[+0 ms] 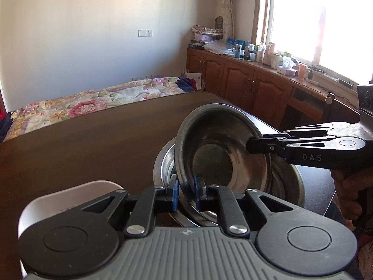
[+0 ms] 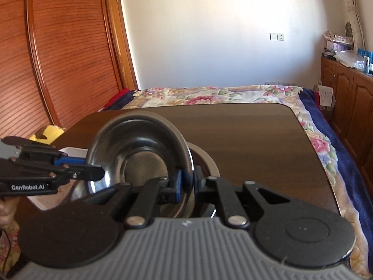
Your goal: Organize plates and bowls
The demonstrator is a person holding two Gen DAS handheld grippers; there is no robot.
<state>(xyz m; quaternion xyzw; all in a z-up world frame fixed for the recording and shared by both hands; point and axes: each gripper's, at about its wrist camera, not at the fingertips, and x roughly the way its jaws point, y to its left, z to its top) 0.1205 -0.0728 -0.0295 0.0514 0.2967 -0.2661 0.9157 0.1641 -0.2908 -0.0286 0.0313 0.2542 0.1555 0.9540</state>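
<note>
Closest to the left wrist camera, the left tongs (image 1: 187, 190) pinch the near rim of a steel bowl (image 1: 219, 147) between blue pads (image 1: 174, 192), one pad on the outside of the wall and one inside. That bowl is tilted steeply, its hollow turned toward the lens, and its lower edge sits within a second, larger steel bowl (image 1: 286, 179) that rests on the dark wooden tabletop (image 1: 93, 144). From the right side the right tongs (image 1: 250, 144) reach in level, pressed onto the far side of the tilted bowl's rim — a hand (image 1: 349, 184) grips their handle at the frame's edge. A white tray (image 1: 60, 200) lies on the tabletop just left of the left tongs, partly hidden behind them. Beyond the tabletop lie a bed with a floral quilt (image 1: 98, 98) and a wooden cabinet (image 1: 251, 81) crowded with bottles under a bright window. Nearest the right wrist camera, the right tongs (image 2: 186, 179) clamp the same bowl's (image 2: 139, 144) rim edge-on between their blue pads, the bowl standing nearly upright over the larger bowl (image 2: 207, 161). Across it, the left tongs (image 2: 93, 166) close on the opposite rim — the white tray (image 2: 72, 150) shows behind them. A yellow object (image 2: 50, 133) sits at the tabletop's (image 2: 244, 140) left edge, too hidden to identify.
</note>
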